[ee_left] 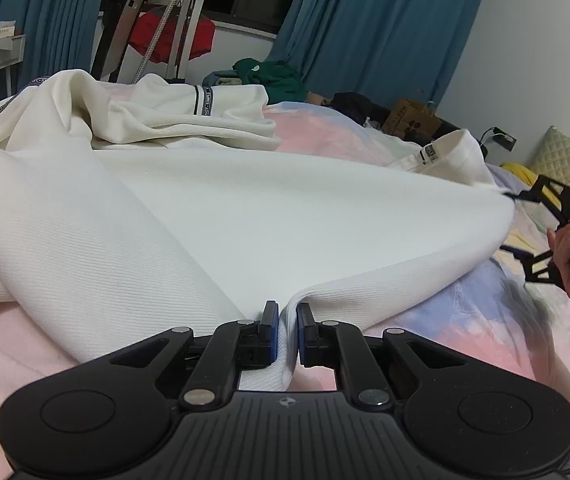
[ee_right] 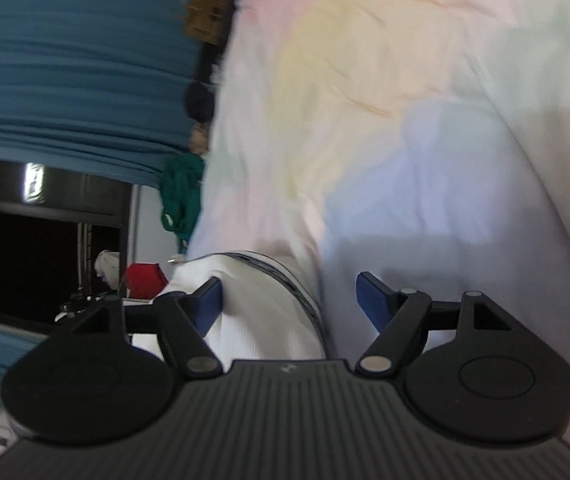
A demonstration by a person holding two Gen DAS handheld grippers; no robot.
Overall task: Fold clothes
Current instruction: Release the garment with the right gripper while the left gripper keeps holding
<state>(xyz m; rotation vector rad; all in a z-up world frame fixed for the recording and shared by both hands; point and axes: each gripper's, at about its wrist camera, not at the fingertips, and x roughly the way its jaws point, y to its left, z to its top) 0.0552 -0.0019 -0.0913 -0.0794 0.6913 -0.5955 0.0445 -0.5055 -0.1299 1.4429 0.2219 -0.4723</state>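
Left gripper [ee_left: 285, 334] pinches the hem of the white garment [ee_left: 245, 208], which spreads ahead over the pastel bedspread [ee_left: 465, 320]. Right gripper [ee_right: 289, 300] spread wide; garment between its pads, unclamped. Right view blurred.

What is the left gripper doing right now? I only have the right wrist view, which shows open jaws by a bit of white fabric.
Observer: The left gripper is shut on the near edge of the white garment.
Operator: Is the rest of it lying flat?
Observer: The middle panel is smooth, but the far part is bunched up around the striped trim.
Operator: What lies off to my right side?
Observer: A quilted pillow sits just past the right gripper, which is at the garment's far corner.
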